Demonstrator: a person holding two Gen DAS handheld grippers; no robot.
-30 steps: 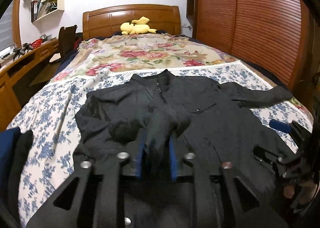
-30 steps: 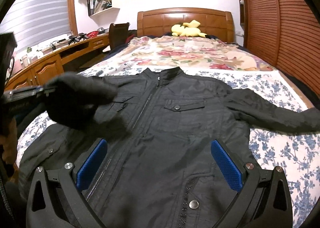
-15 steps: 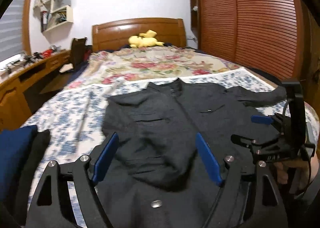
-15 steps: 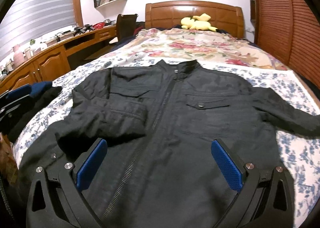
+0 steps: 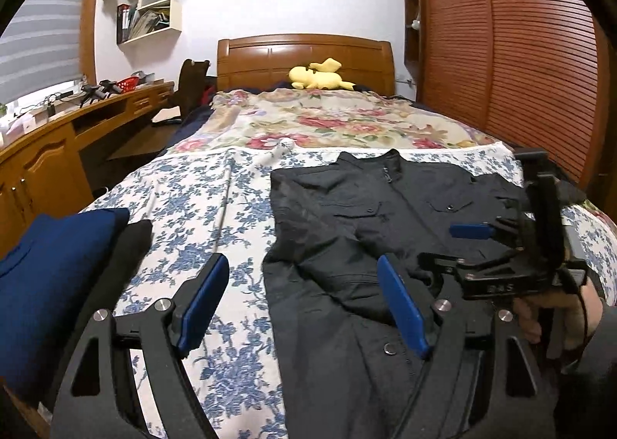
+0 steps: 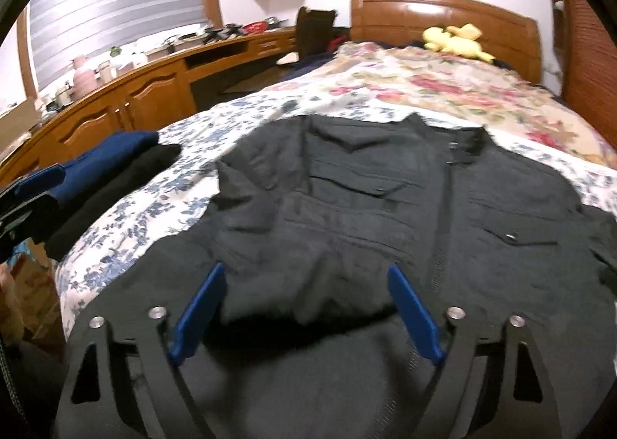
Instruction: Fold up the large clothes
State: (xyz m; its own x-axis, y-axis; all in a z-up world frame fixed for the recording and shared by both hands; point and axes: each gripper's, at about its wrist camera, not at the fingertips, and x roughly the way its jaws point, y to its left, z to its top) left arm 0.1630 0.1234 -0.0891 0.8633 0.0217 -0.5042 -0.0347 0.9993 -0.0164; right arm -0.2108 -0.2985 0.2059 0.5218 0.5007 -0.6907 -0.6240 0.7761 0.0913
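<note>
The dark charcoal zip-front jacket with buttoned chest pockets (image 5: 389, 231) lies face up on the blue-and-white floral bedspread (image 5: 193, 207) of the bed, collar toward the wooden headboard (image 5: 304, 53) and hem toward the person, so its long axis runs away from both cameras along the length of the bed. One sleeve (image 6: 293, 246) is folded across the chest on the desk side. The other sleeve, on the wardrobe side, is largely hidden in both views, so how it lies cannot be told. The left hand-held gripper (image 5: 304, 304) stands well open with nothing between its blue pads; it straddles the jacket's desk-side edge, one pad over bare bedspread, the other over fabric. The right hand-held gripper (image 6: 304, 312) is also open; its jaws have just been closing somewhat and clamp nothing, with the folded sleeve's cuff lying beneath the gap between the pads. In the left wrist view that same gripper (image 5: 474, 246) hangs over the jacket's wardrobe half, a bare hand (image 5: 551, 308) on its handle. Judgement: the unfolded side lies to the right of the centre zip, and the right gripper is the nearer of the two to it. The right wrist view is motion-blurred, so contact with the cloth cannot be confirmed.
</note>
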